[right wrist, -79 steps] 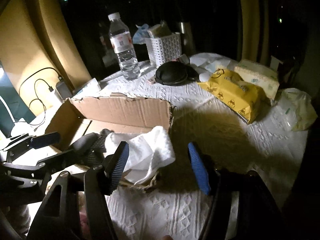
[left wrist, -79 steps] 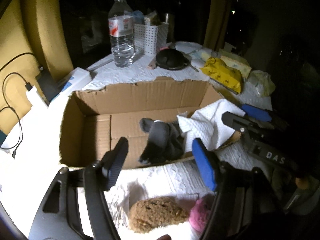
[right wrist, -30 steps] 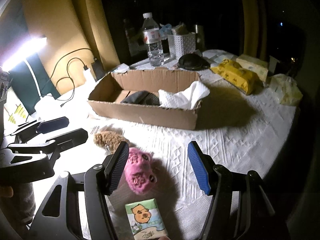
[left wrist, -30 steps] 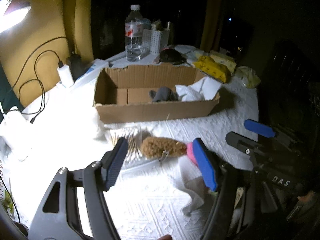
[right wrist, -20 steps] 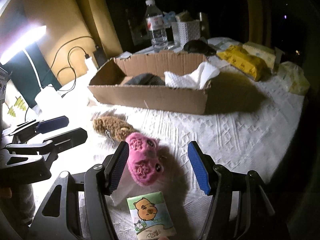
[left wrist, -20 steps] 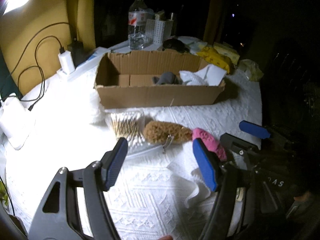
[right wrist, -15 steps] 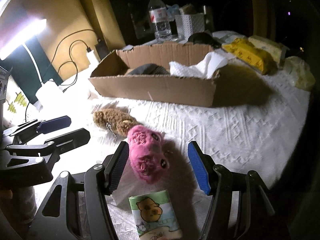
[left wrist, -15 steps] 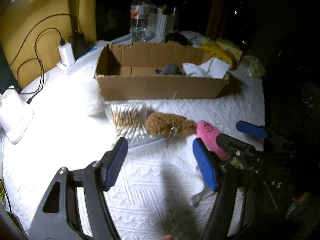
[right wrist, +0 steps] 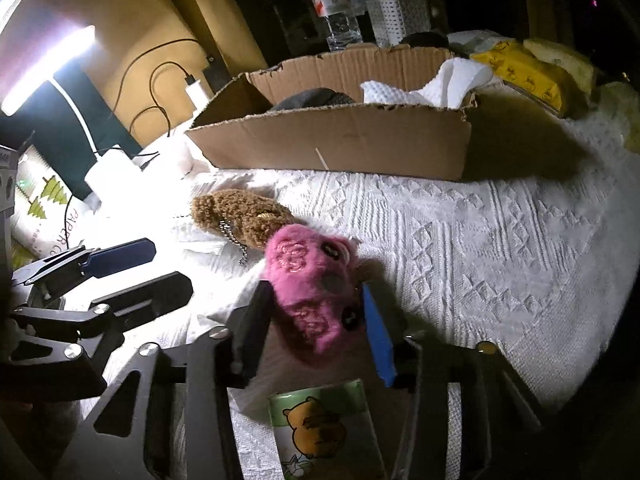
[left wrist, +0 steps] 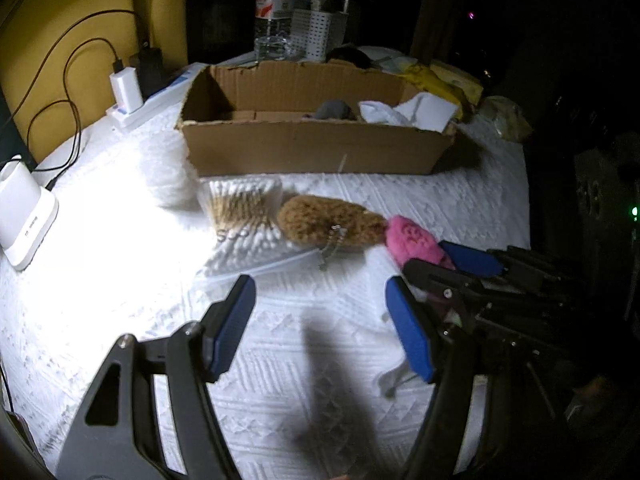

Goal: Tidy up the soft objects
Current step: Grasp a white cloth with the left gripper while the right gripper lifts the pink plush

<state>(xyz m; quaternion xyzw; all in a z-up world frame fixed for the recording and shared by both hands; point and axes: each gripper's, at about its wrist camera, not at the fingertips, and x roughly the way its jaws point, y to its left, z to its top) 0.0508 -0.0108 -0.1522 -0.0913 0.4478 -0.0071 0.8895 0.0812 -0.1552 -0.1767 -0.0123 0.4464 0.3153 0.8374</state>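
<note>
Pink plush toy [right wrist: 316, 292] lies between the closing right gripper's [right wrist: 316, 320] pads; left gripper [left wrist: 320, 320] hangs released above the white tablecloth [left wrist: 120, 280].

The pink toy [right wrist: 316, 292] and brown toy [right wrist: 244, 212] look fuzzy and plush. The box [right wrist: 352, 148] is matt, rough-edged cardboard on a white, embossed tablecloth [right wrist: 480, 248]. The bottle [left wrist: 274, 12] is clear, glossy plastic.

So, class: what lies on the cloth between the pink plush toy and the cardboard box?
In the right wrist view, only bare white tablecloth lies between the pink plush toy and the cardboard box.
</note>
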